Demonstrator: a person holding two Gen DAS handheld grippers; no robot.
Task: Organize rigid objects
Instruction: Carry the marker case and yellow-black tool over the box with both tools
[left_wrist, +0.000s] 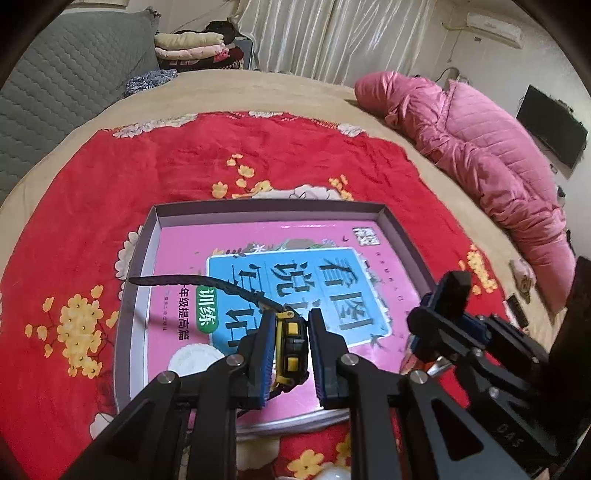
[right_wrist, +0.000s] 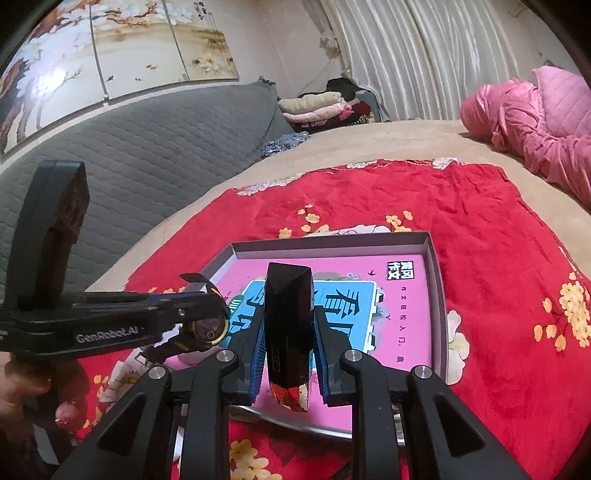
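My left gripper (left_wrist: 293, 325) is shut on a black-and-yellow wristwatch (left_wrist: 291, 343), whose dark strap (left_wrist: 192, 280) sticks out to the left. It hovers over a shallow grey box (left_wrist: 266, 206) that holds a pink book (left_wrist: 258, 240). My right gripper (right_wrist: 290, 326) is shut on a black faceted case (right_wrist: 290, 306) with a red-gold end, held upright over the same box (right_wrist: 332, 240) and book (right_wrist: 406, 332). In the right wrist view the left gripper (right_wrist: 207, 321) with the watch (right_wrist: 208, 326) is at the left; in the left wrist view the right gripper (left_wrist: 439, 314) is at the right.
The box lies on a red floral blanket (left_wrist: 110, 192) spread over a beige bed. A pink quilted jacket (left_wrist: 480, 147) lies along the right side. A grey padded headboard (right_wrist: 147, 147) and folded clothes (right_wrist: 317, 107) are behind. A hand (right_wrist: 33, 398) holds the left gripper's handle.
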